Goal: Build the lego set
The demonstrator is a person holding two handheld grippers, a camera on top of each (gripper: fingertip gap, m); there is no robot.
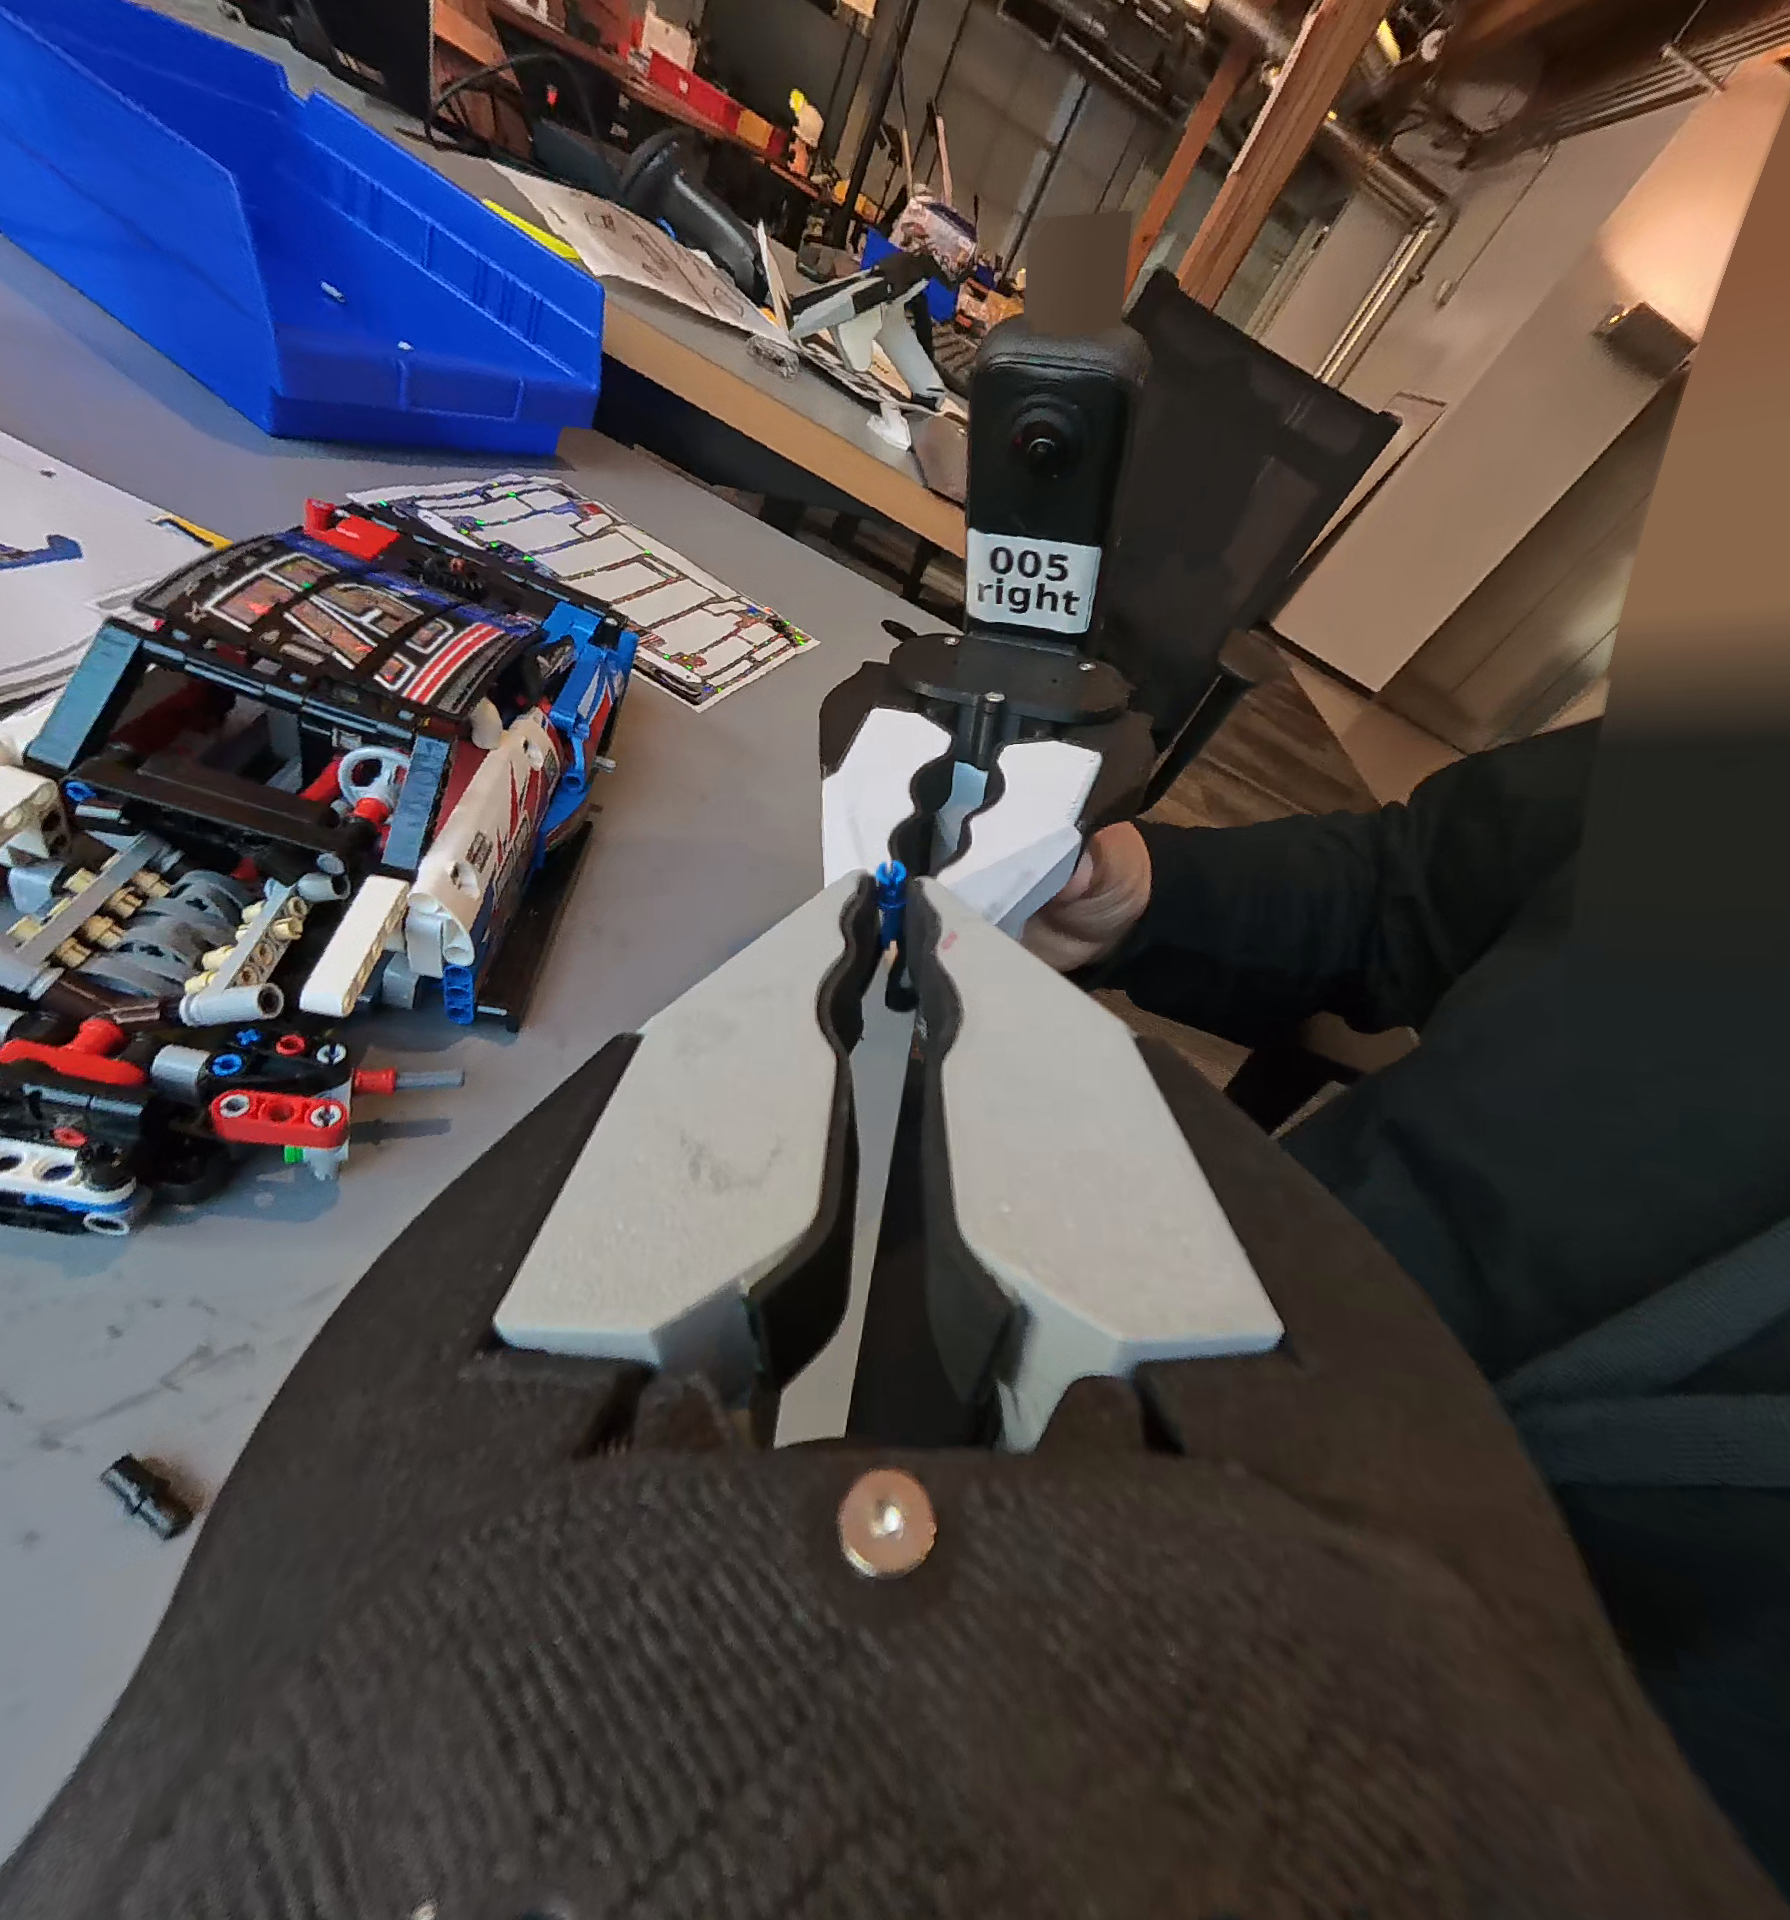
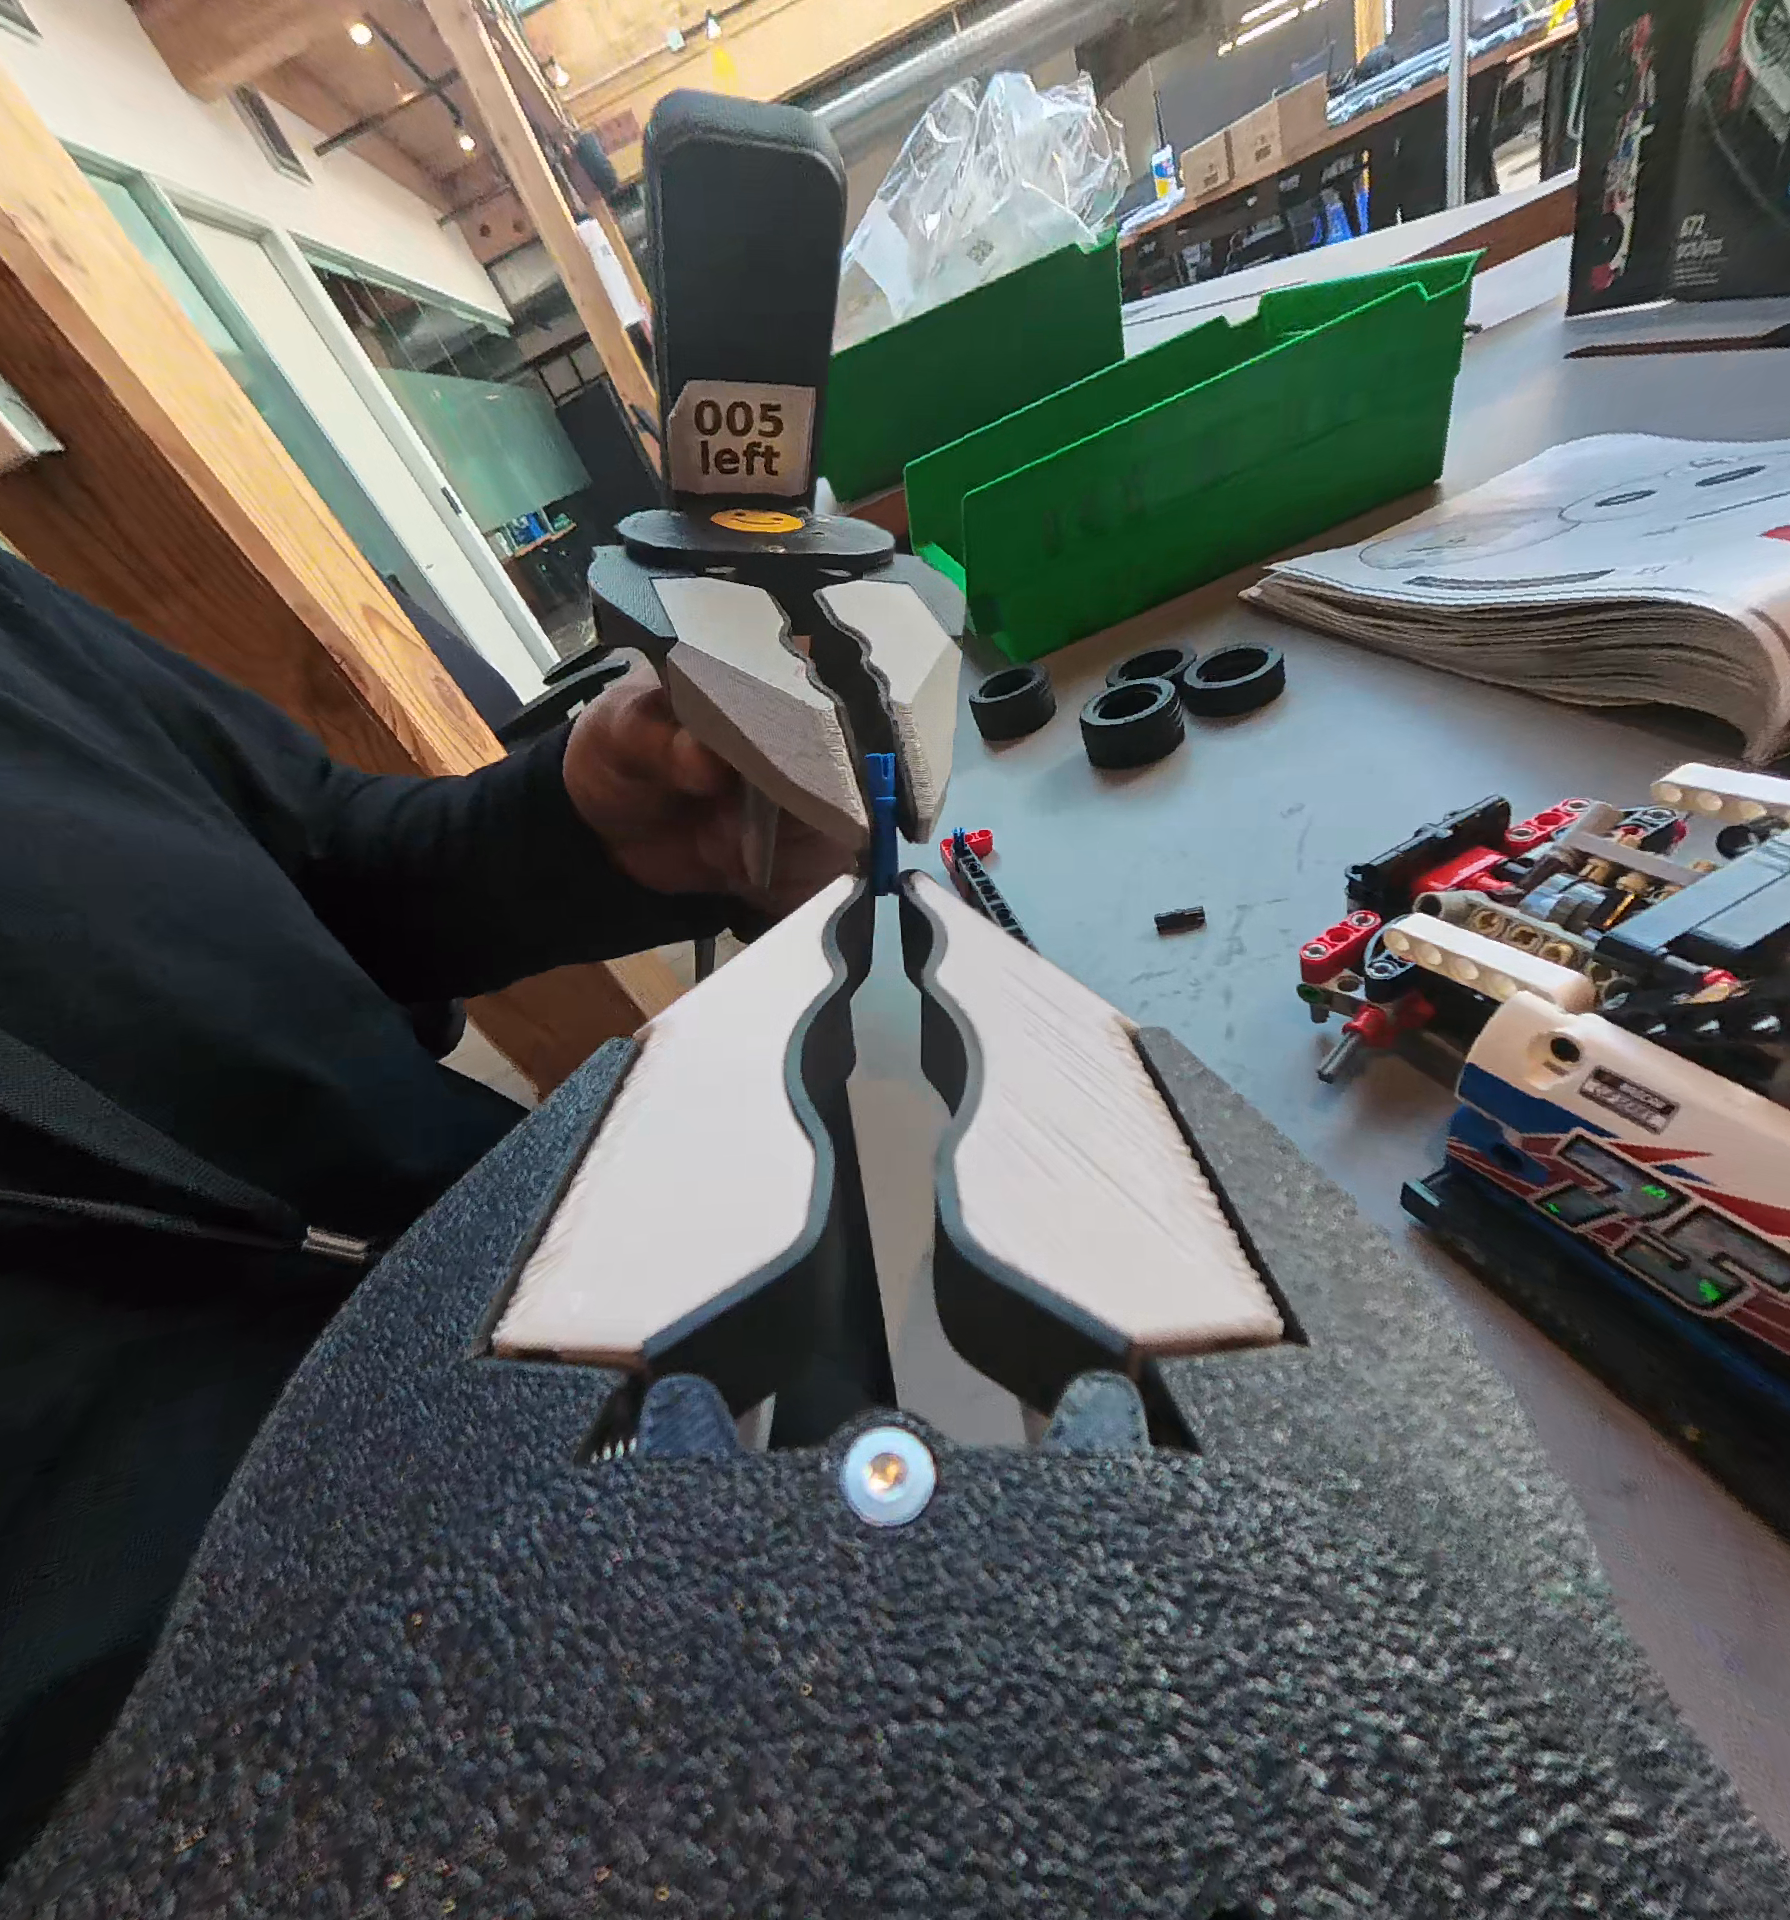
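Glossy plastic lego car (image 1: 278, 831) on smooth matt table (image 1: 143, 1351)

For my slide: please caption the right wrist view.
Two hand-held grippers meet tip-to-tip on a small blue plastic pin beside the half-built toy car.

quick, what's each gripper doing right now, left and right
Left gripper: closed on one end of the blue pin.
Right gripper: closed on the pin's other end.
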